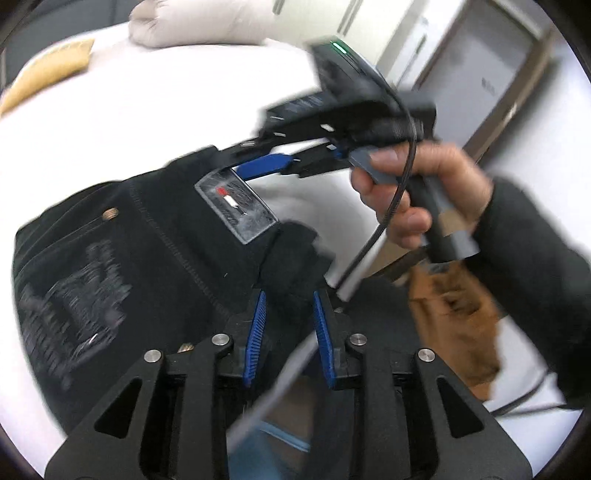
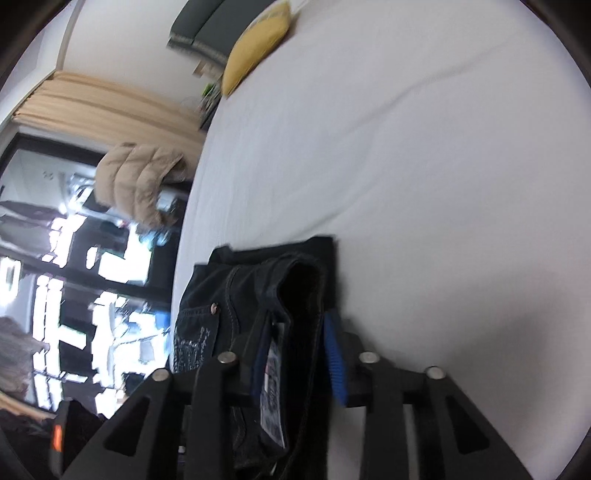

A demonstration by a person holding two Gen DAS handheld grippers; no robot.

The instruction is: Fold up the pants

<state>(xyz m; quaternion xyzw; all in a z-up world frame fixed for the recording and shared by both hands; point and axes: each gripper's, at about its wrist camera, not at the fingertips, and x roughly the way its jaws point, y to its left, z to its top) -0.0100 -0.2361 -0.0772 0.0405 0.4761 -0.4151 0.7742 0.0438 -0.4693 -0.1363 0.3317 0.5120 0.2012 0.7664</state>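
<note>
Black jeans [image 1: 147, 258] lie folded on the white bed [image 1: 147, 110], their leather waist label [image 1: 236, 206] facing up. My left gripper [image 1: 290, 295] is open, and a lump of black fabric sits loosely between its blue pads. A hand [image 1: 424, 184] brings my right gripper [image 1: 229, 158] in from the right, its tips at the waistband corner by the label. In the right wrist view the right gripper [image 2: 299, 317] is open around the thick waistband of the jeans [image 2: 207, 295]. The label [image 2: 273, 369] lies against its left finger.
A beige pillow [image 1: 207, 22] and a yellow cushion [image 2: 258, 40] lie at the far end of the bed [image 2: 406, 147]. A tan puffer jacket [image 2: 140, 181] hangs beyond the bed's edge. A black cable [image 1: 391, 206] trails from the right gripper. A brown object [image 1: 458, 321] sits below the hand.
</note>
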